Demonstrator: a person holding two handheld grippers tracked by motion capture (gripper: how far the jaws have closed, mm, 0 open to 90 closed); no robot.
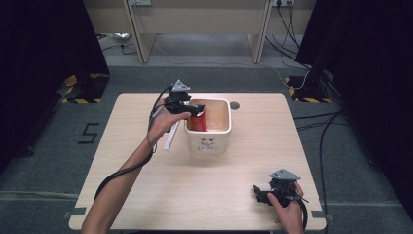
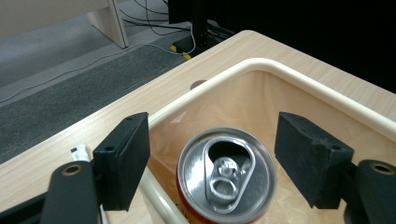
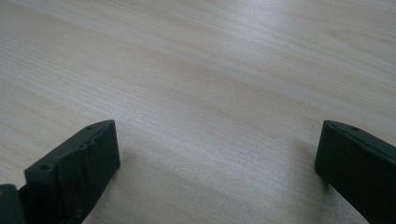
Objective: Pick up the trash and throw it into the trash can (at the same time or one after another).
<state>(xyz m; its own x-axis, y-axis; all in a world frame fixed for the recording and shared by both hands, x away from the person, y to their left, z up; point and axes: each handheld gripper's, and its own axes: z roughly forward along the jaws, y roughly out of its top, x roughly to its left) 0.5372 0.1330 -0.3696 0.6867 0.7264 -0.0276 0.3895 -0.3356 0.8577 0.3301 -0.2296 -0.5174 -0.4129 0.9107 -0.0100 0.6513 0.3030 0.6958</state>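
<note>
A red drink can (image 1: 197, 121) with a silver top and its tab opening punched stands inside a cream square tub (image 1: 209, 144) at the table's far middle. My left gripper (image 1: 194, 111) reaches over the tub's left rim (image 2: 261, 63). In the left gripper view the can (image 2: 227, 175) sits between the jaws; the left pad (image 2: 123, 161) stands clear of it, so the left gripper (image 2: 212, 163) is open. My right gripper (image 1: 256, 192) rests low near the table's front right, and in its own view the right gripper (image 3: 215, 163) is open over bare wood.
A white strip (image 1: 170, 139) lies on the table against the tub's left side. A round cable hole (image 1: 234, 105) sits just behind the tub. Cables trail across the floor beyond the table's far edge.
</note>
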